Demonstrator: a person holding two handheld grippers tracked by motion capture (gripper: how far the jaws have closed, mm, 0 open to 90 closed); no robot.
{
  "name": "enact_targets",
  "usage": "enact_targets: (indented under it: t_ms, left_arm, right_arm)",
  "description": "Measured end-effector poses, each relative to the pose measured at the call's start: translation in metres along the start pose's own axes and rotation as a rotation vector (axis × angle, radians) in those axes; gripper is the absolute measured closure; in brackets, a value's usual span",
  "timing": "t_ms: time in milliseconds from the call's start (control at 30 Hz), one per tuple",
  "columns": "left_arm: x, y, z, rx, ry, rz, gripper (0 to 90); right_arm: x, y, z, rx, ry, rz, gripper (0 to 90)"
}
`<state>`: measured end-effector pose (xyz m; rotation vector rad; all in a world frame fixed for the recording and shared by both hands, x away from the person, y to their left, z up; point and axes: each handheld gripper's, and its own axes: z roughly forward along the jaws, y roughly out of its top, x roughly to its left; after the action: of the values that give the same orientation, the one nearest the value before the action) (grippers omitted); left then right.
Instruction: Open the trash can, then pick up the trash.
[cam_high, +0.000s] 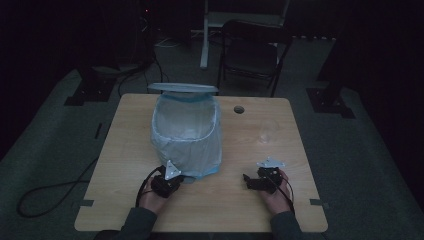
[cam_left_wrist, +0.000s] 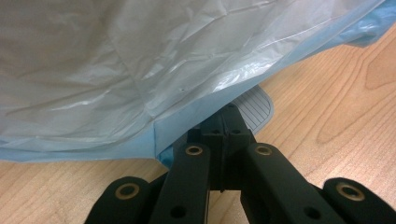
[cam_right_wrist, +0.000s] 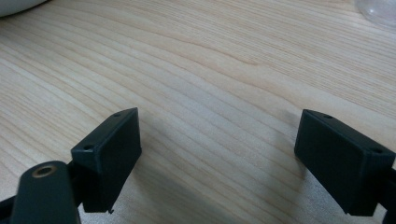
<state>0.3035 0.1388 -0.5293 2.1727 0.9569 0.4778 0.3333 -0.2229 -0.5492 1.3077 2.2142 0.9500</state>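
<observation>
While the dim room hides detail, left gripper (cam_high: 167, 183) seems closed at the bin (cam_high: 186, 135); right gripper (cam_high: 256, 181) gapes over wooden table (cam_high: 260, 210).

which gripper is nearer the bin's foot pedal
Left. The left gripper is shut right at the pedal under the bag's hem; the right gripper sits open, off to the side.

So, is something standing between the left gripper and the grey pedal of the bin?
Nothing visible does: the shut left gripper points at the pedal, close to it. The blue bag hem hangs over the pedal's far part.
</observation>
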Motion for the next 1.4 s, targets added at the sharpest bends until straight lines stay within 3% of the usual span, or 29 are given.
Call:
enact_targets:
  t_ms: [1300,1400]
  left_arm:
    - [0.0025,-0.0011,0.0006,-0.010,-0.010,-0.006,90.0]
    - [0.0024,-0.0011,0.0006,-0.010,-0.009,-0.006,90.0]
  right_arm:
    - [-0.0004,0.0000,0.0000,0.000,0.003,-0.002,14.0]
    - [-0.0003,0.0006,-0.0012,0.004,0.006,-0.004,19.0]
